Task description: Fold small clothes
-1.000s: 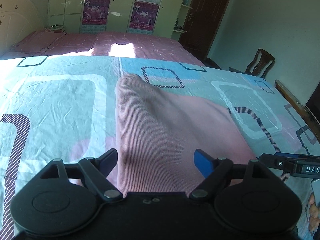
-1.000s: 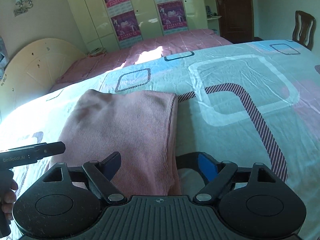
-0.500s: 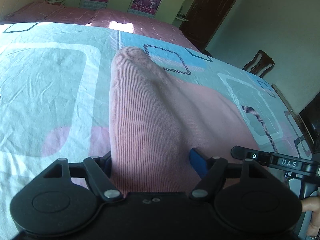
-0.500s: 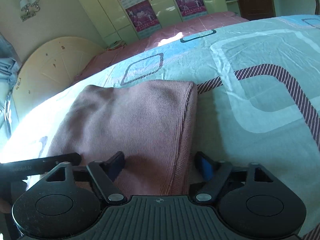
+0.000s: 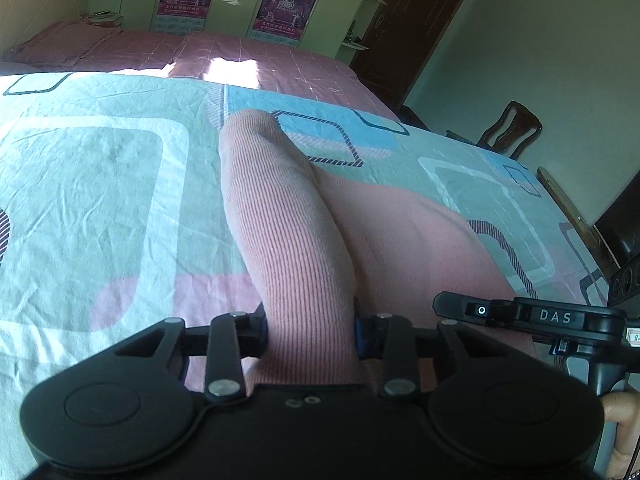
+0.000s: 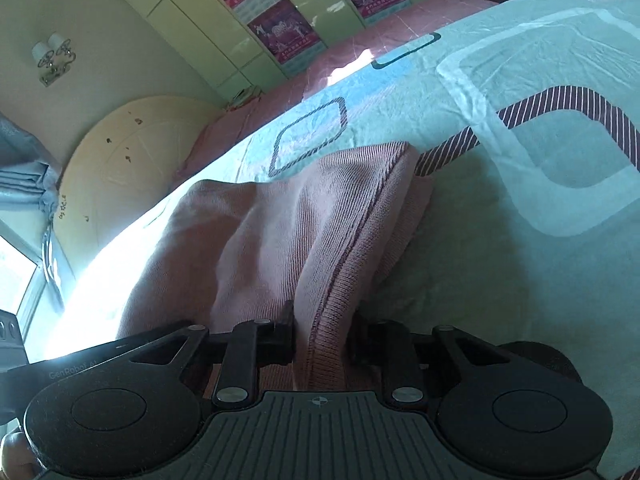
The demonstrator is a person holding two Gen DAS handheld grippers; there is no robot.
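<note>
A: Both jaws have just been closing; the left gripper and right gripper each pinch the pink garment at the bed's near edge.

B: Risk: 1 bunched, multi-layer grip slips when lifted, skewing the fold.

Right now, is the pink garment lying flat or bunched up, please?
Bunched: the pink garment rises in ridges where the left gripper and right gripper pinch it.
</note>
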